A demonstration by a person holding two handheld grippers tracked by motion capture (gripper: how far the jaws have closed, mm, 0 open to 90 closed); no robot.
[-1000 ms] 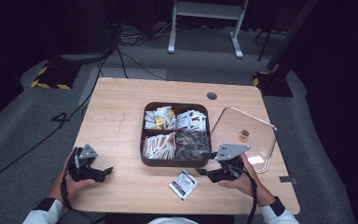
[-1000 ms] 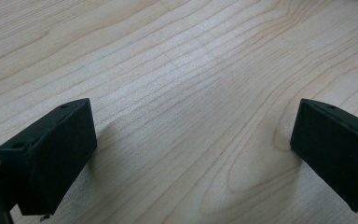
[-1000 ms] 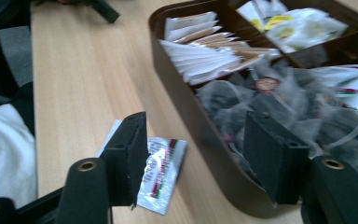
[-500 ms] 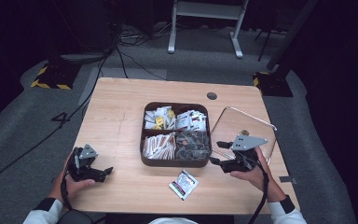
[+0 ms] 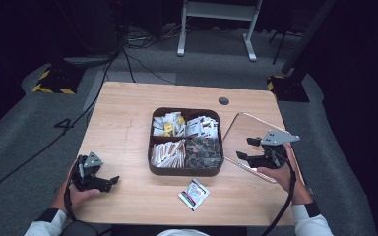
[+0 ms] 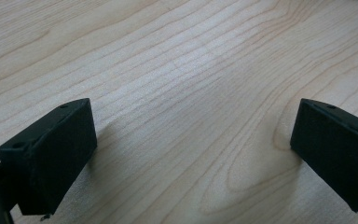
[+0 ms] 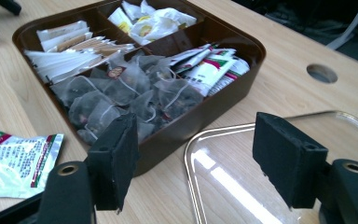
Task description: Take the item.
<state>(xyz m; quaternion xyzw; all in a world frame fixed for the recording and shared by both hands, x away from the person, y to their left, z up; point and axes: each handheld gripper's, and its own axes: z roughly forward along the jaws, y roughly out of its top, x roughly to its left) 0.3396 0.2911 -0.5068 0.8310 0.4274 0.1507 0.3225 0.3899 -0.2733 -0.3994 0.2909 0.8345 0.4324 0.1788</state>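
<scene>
The clear lid lies flat on the desk directly under the right gripper, whose empty jaws have just been opening, far nearer than the left gripper, also spread.

High view overlooks table; right gripper view nears the same box.

Right gripper, jaws just opening and empty, moved from beside the sachet to over the clear lid
</scene>
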